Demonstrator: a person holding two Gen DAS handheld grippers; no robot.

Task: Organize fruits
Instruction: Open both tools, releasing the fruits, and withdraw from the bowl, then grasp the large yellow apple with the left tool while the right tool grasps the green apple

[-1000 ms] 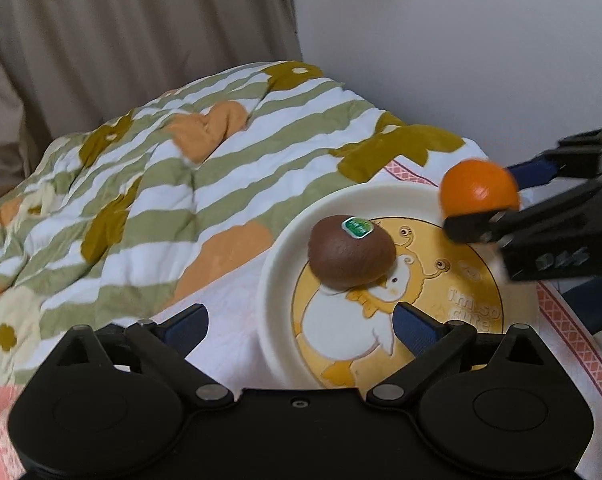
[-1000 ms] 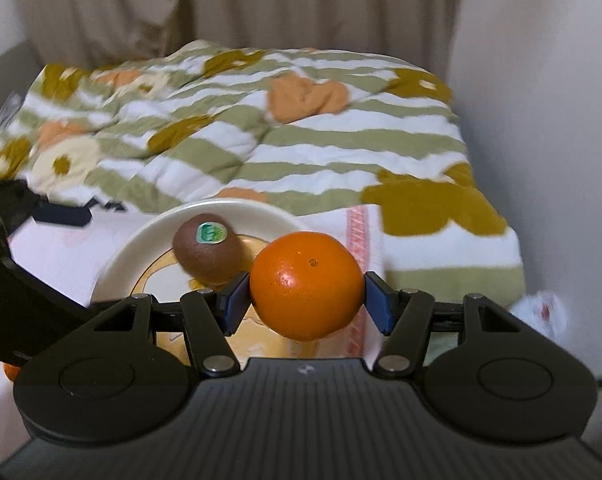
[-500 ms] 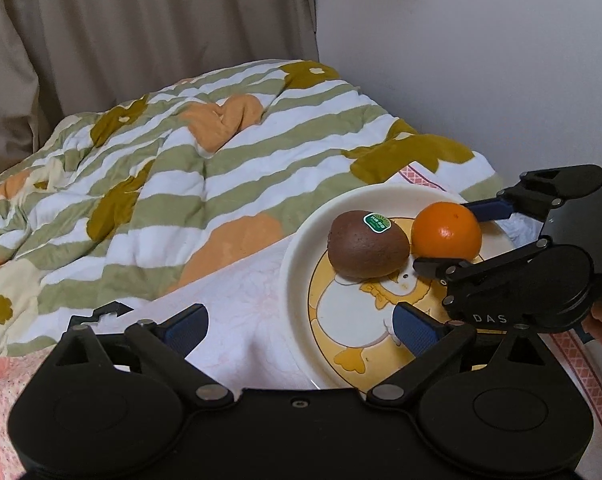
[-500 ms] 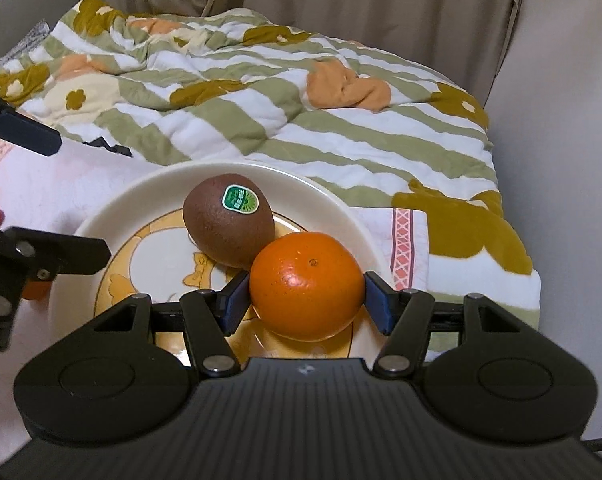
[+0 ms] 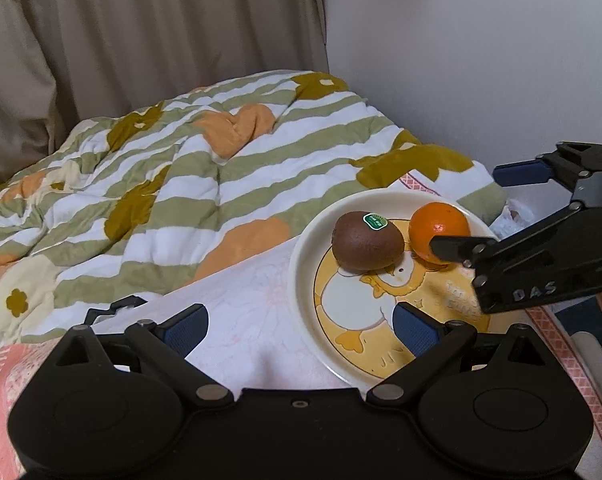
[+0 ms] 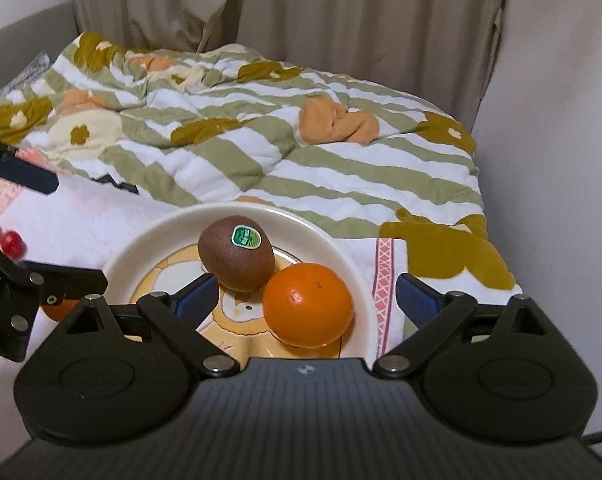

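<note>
Beige curtains [image 6: 301,4] and a pale wall [image 5: 481,60] stand behind a bed covered by a rumpled quilt [image 5: 181,184] striped green and white, with orange and mustard flowers. Nearer the cameras lies a pinkish-white cloth [image 5: 245,312], and on it sits a cream plate [image 6: 141,248] printed with a cartoon duck. Two fruits rest on the plate: a brown kiwi [image 6: 236,259] with a green sticker on top, and an orange [image 6: 308,305] touching it on the side nearer the wall. The right gripper [image 6: 305,302] has its jaws opening wide; the orange sits between them on the plate, with clear gaps to both blue pads [image 6: 197,300], so nothing is gripped. The left gripper [image 5: 301,326] also stands wide apart and empty, hovering over the cloth and the plate's near rim, with one pad above the duck print. At the left edge of the right wrist view, partly behind the left gripper, some small red and orange fruits [image 6: 11,242] lie on the cloth; what they are I cannot tell.
</note>
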